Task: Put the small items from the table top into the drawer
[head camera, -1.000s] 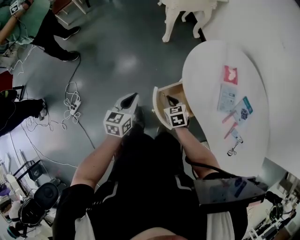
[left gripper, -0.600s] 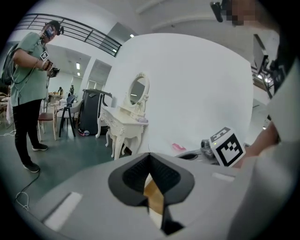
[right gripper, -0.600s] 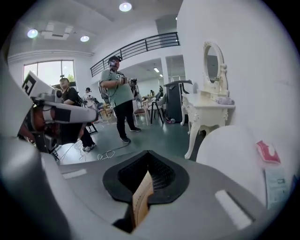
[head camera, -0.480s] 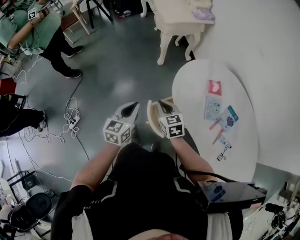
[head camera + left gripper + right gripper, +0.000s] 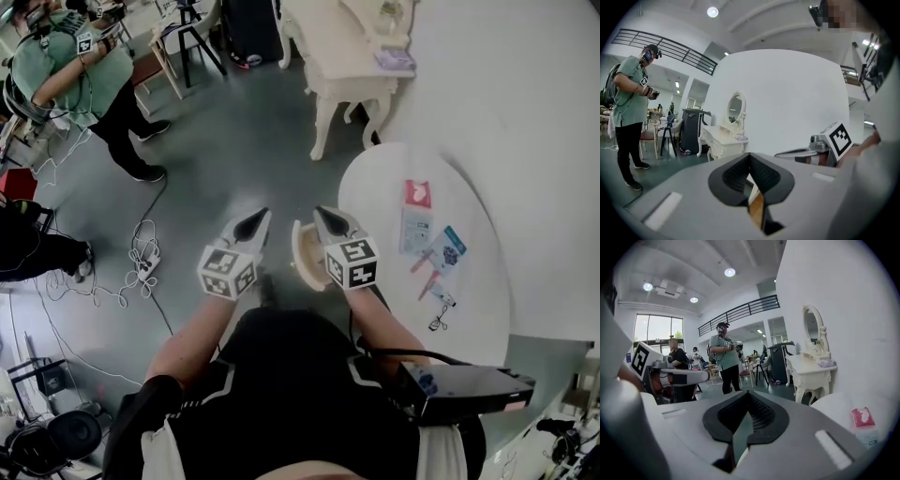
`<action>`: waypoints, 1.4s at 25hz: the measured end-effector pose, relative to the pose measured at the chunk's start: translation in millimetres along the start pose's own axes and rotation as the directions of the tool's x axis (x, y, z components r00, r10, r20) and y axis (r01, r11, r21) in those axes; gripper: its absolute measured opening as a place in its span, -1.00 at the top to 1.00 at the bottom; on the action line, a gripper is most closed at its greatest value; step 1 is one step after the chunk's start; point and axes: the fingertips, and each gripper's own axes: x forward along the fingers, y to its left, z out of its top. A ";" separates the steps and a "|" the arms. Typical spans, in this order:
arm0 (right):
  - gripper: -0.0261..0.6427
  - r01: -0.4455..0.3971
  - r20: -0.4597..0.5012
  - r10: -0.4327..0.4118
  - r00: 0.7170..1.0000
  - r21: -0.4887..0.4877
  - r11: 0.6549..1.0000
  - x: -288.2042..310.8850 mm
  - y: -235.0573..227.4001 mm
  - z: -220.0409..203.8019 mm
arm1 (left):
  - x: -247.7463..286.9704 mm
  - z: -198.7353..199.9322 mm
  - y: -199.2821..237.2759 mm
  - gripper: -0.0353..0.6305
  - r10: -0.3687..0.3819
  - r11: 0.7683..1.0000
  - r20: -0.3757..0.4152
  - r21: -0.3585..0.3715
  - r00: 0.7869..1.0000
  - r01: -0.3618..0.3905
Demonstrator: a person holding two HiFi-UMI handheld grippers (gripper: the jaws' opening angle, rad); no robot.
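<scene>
The small items [image 5: 412, 230], some flat packets, pens and a little curler, lie on the right side of the white table [image 5: 375, 183], well apart from both tools. The drawer [image 5: 302, 255] sticks out at the table's edge, between them. The left tool [image 5: 255, 223] and right tool [image 5: 330, 222] are both clenched on nothing. Those flat packets could skid off the smooth table when pinched, and the drawer looks barely out, so a drop might miss.

The person's bare left forearm [image 5: 192, 330] and bare right forearm [image 5: 386, 323] reach forward side by side, holding the grey left gripper [image 5: 253, 223] and grey right gripper [image 5: 330, 223] near each other, tips pointing far, each with jaws pressed together
</scene>
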 end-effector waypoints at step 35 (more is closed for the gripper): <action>0.92 -0.033 0.187 0.044 0.981 -0.061 0.998 -42.9 13.7 76.4 | -25.9 63.6 -10.3 0.89 0.045 0.998 0.149 0.035 0.988 -0.051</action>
